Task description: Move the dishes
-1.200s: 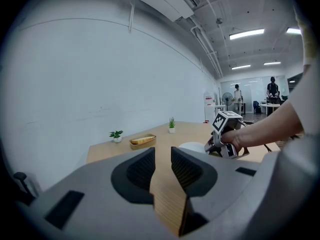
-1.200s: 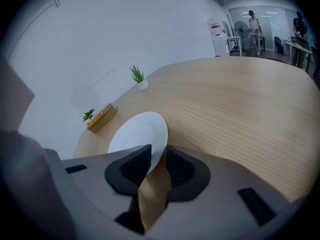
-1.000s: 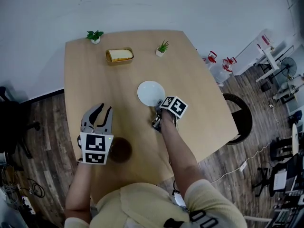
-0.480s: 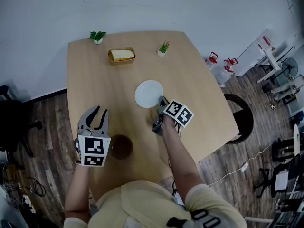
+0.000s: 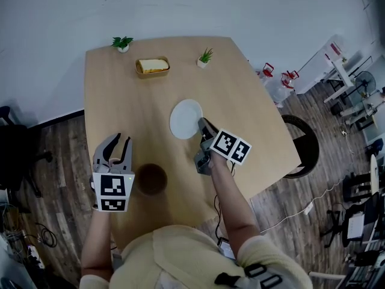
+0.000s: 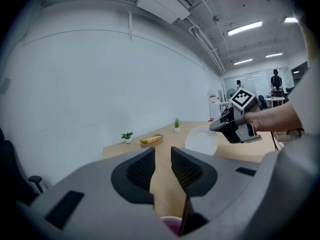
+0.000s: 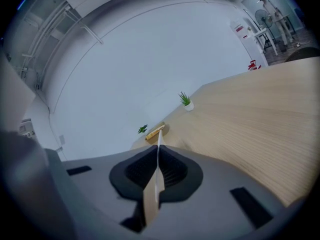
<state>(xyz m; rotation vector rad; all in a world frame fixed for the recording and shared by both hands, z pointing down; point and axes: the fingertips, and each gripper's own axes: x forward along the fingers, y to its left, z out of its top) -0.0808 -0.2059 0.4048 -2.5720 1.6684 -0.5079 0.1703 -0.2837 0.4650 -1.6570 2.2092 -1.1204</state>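
Plate (image 5: 184,118) is lifting off the table (image 5: 252,107) since a second ago, right gripper (image 5: 203,125) pinching its rim. Left gripper (image 5: 116,141) is hovering, jaws spread, empty.

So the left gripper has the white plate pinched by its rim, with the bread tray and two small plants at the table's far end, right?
No, it is the right gripper that pinches the white plate by its rim; the right gripper view shows its jaws shut on the thin edge. The bread tray and two small plants do sit at the table's far end.
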